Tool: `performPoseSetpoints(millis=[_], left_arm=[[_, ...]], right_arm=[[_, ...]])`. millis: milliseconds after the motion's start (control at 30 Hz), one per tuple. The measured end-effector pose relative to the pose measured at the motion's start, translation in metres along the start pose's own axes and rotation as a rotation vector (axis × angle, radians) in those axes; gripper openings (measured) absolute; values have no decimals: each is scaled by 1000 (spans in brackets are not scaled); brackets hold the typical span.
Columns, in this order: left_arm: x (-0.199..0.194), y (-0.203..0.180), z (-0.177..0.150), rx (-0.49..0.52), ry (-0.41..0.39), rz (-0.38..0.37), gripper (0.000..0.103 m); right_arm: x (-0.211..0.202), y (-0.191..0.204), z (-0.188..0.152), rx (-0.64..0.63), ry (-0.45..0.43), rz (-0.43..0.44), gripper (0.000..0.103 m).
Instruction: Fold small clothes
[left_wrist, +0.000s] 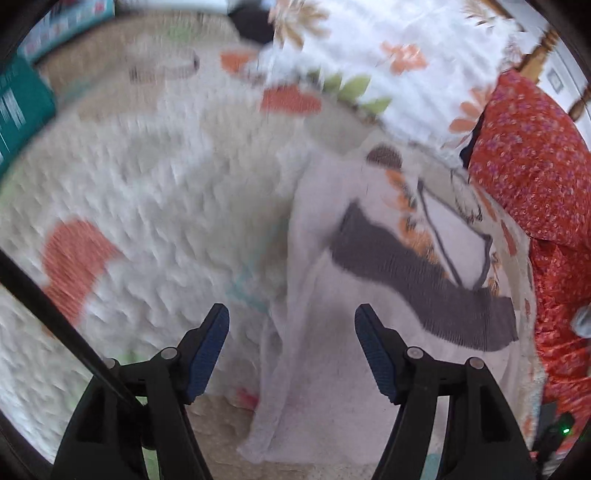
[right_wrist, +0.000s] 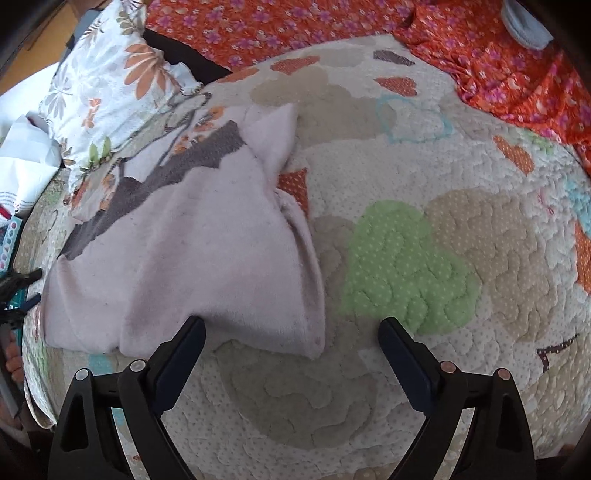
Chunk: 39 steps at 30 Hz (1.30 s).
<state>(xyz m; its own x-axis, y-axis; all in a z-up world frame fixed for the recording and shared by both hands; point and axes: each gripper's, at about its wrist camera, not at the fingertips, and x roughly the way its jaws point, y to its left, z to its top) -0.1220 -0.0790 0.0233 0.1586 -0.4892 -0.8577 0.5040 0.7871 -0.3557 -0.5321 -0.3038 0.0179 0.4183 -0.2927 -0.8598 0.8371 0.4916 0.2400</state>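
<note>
A small pale pink fleece garment (right_wrist: 207, 258) with a dark grey knit band (right_wrist: 199, 155) lies rumpled on a quilted bed cover (right_wrist: 461, 258). In the blurred left wrist view the garment (left_wrist: 332, 295) runs up from between the fingers, its grey band (left_wrist: 406, 280) to the right. My left gripper (left_wrist: 291, 314) is open and empty, just above the garment's lower part. My right gripper (right_wrist: 291, 325) is open and empty, its left finger at the garment's near edge.
A floral white pillow (right_wrist: 110, 88) lies at the far left and an orange flowered sheet (right_wrist: 498, 66) along the back. The pillow (left_wrist: 388, 55) and sheet (left_wrist: 535, 166) show in the left view, with teal boxes (left_wrist: 18, 107) at the left.
</note>
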Motion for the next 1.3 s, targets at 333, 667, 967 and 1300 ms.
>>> performPoseSetpoints(millis=[333, 667, 967, 1300], left_arm=[[10, -21, -32, 93, 81, -6, 18], [-60, 36, 3, -110, -127, 110, 50], [-114, 109, 13, -333, -320, 228, 62], [-103, 105, 12, -325, -279, 174, 62]], right_arm=[[-18, 39, -11, -140, -135, 30, 95], [-24, 144, 24, -349, -121, 77, 95], [58, 343, 19, -538, 128, 274, 92], [122, 416, -19, -761, 81, -90, 42]])
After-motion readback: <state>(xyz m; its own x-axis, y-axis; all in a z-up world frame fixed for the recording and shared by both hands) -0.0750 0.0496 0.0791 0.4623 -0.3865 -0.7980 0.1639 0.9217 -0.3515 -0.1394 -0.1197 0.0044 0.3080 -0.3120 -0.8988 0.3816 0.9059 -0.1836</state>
